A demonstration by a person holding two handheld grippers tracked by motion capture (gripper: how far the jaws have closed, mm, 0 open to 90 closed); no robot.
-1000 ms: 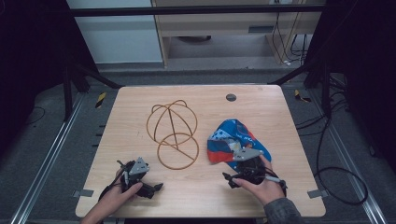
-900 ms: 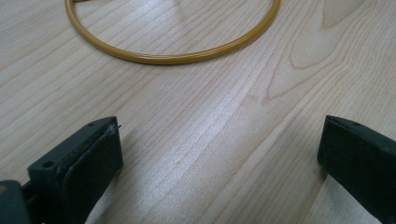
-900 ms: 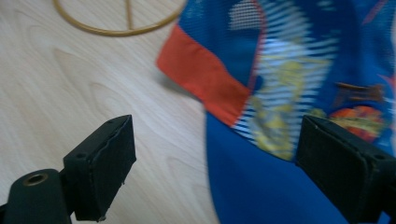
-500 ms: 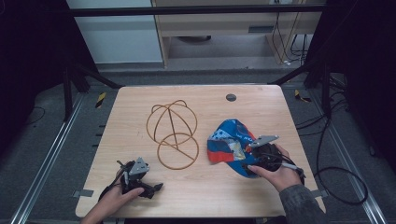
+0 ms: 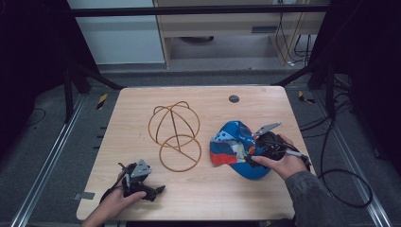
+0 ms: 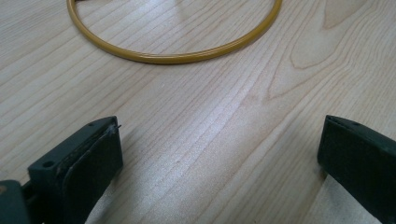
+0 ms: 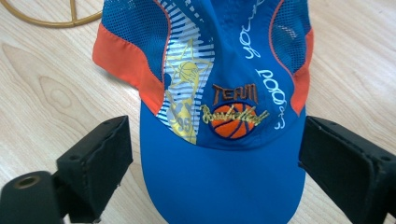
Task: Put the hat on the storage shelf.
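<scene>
Blue cap (image 7: 224, 126) flat on surface (image 5: 198, 198), just right of wire frame (image 5: 176, 137). Right gripper (image 7: 212, 158) over brim, jaws released and just opening, straddling it without pressing. Left gripper (image 6: 219, 154) released, near frame's ring.

Left hand (image 5: 116, 204) comes in at the bottom-left edge, wrapped round the left gripper (image 5: 158, 190), which lies low and about level, jaws pointing right. In the left gripper view its jaws stand wide apart — nothing between the pads.

Right forearm, grey sleeve (image 5: 309, 198), enters from the bottom right and angles up-left. Right hand (image 5: 279, 163) grips the right gripper (image 5: 246, 153), tilted down, jaws facing left. Its jaws have just been opening — now spread wide, pads not pressing on anything, as far as the right gripper view shows.
</scene>
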